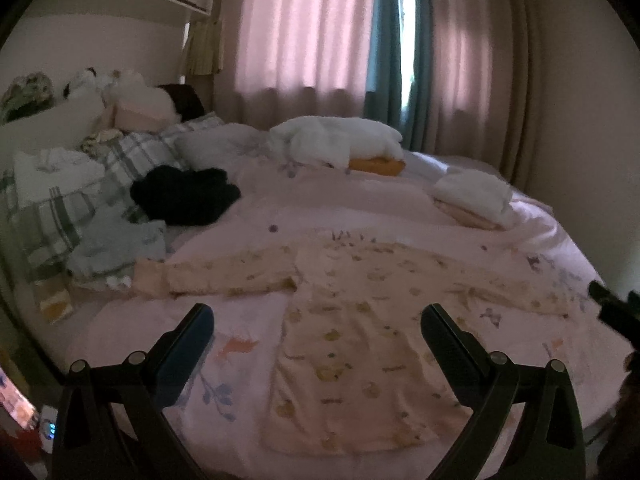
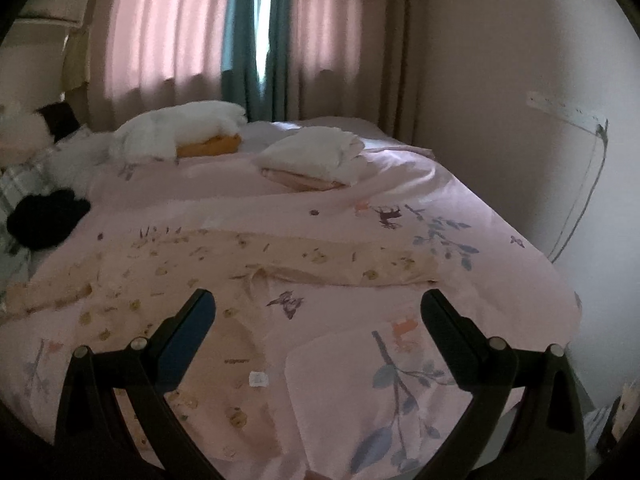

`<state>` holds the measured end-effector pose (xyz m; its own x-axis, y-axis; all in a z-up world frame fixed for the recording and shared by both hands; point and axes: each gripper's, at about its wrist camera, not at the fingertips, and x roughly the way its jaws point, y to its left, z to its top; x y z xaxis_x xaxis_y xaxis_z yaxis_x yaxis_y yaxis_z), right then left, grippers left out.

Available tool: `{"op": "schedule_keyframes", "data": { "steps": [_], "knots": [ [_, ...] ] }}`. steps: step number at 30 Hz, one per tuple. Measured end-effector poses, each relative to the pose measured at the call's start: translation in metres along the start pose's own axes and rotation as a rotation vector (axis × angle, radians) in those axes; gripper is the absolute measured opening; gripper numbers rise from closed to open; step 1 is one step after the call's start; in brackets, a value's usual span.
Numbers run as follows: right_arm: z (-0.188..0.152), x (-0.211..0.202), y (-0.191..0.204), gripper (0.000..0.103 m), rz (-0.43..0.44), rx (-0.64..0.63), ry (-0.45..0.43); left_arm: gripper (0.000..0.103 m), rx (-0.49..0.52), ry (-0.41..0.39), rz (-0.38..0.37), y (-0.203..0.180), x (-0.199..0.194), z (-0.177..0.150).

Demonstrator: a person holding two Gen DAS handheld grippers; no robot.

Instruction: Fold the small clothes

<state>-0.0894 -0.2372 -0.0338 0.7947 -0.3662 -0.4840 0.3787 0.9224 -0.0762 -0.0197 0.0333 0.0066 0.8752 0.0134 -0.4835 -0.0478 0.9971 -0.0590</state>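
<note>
A small cream long-sleeved top (image 1: pixel 352 344) with little printed motifs lies flat on the pink bed cover (image 1: pixel 256 196), sleeves spread left and right. My left gripper (image 1: pixel 318 322) hovers open above its lower body, nothing between the fingers. In the right wrist view the same top (image 2: pixel 224 264) stretches across the cover, its right sleeve (image 2: pixel 360 262) ending near the bed's right side. My right gripper (image 2: pixel 318 310) is open over the top's right flank and the cover, holding nothing. Its black tip (image 1: pixel 616 312) shows at the right edge of the left wrist view.
A folded white and peach stack (image 1: pixel 472 196) sits at the far right of the bed. A black garment (image 1: pixel 184 196), plaid pillows (image 1: pixel 60 208), a pale blue cloth (image 1: pixel 120 248) and a white plush with orange (image 1: pixel 340 140) lie at the back. Curtains (image 1: pixel 312 40) hang behind.
</note>
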Motion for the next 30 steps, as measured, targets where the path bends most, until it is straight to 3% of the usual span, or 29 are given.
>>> {"op": "schedule_keyframes", "data": {
  "steps": [7,13,19,30],
  "knots": [
    [0.020,0.000,-0.022,0.103,-0.117,-0.010,-0.045,0.102,-0.029,-0.016,-0.014,0.005,-0.003,0.005],
    [0.011,0.012,-0.014,0.103,-0.004,0.017,0.013,0.102,-0.026,0.041,-0.001,0.000,0.016,0.003],
    [0.004,0.021,0.012,0.103,-0.014,-0.054,0.048,0.102,-0.033,0.033,-0.023,-0.001,0.018,0.011],
    [0.003,0.010,0.025,0.103,0.033,-0.034,0.056,0.102,-0.044,0.067,-0.103,-0.004,0.028,0.013]
  ]
}}
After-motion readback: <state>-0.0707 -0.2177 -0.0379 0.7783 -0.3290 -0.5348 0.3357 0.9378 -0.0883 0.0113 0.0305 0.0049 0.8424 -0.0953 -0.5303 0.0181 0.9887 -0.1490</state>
